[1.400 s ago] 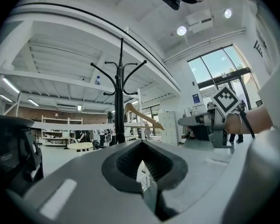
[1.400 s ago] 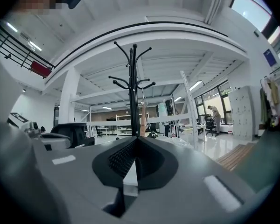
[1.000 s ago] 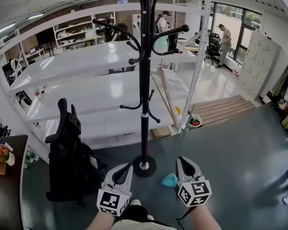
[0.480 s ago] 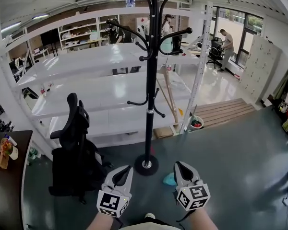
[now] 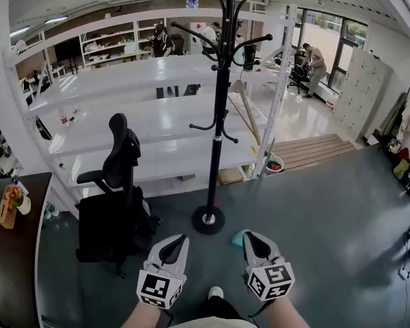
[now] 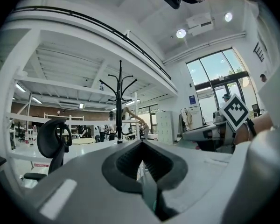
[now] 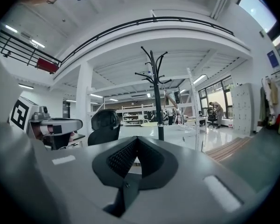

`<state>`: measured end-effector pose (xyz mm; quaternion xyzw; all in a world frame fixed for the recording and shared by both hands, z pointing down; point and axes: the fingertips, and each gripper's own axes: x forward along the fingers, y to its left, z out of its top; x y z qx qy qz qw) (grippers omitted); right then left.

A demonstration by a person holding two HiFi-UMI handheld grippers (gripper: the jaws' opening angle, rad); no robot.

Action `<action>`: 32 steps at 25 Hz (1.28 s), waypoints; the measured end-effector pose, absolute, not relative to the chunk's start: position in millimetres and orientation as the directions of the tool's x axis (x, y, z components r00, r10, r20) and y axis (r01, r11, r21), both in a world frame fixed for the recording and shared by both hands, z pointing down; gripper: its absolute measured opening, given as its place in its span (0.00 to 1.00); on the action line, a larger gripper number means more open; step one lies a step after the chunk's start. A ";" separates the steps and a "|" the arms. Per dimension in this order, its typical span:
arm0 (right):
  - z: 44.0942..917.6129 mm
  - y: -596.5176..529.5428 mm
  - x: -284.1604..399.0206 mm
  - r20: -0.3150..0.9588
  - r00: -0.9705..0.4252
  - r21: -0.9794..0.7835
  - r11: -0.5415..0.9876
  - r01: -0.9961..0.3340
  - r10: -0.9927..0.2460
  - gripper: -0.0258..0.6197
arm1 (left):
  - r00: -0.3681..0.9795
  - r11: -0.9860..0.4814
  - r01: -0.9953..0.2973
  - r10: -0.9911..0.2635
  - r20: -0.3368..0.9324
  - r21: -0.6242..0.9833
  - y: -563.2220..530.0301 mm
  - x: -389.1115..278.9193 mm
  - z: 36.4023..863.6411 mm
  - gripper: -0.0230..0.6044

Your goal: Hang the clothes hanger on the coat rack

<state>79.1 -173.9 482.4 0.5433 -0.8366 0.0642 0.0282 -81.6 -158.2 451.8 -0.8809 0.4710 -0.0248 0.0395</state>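
The black coat rack (image 5: 221, 115) stands on its round base (image 5: 208, 220) on the grey floor, ahead of both grippers; its hooks at the top look bare. I also see the coat rack (image 6: 119, 107) in the left gripper view and the coat rack (image 7: 156, 101) in the right gripper view. My left gripper (image 5: 180, 240) and right gripper (image 5: 250, 236) are held low and side by side, both shut with nothing between the jaws. No clothes hanger is clearly in view. A small teal object (image 5: 238, 237) lies on the floor by the right gripper, partly hidden.
A black office chair (image 5: 116, 190) stands left of the rack. White shelving (image 5: 143, 118) fills the space behind it, with wooden planks (image 5: 244, 118) leaning there. A dark table (image 5: 10, 251) is at the far left. People stand far back.
The view has pulled back from the rack, which now looks farther off and slightly more to the right. Both grippers stay shut and low in the same pose.
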 end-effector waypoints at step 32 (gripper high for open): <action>472.0 50.9 43.9 0.096 -0.304 -0.015 0.304 -0.953 -0.948 0.08 | 0.565 -0.561 -0.824 -0.825 -0.036 -0.084 54.3 -119.3 438.9 0.04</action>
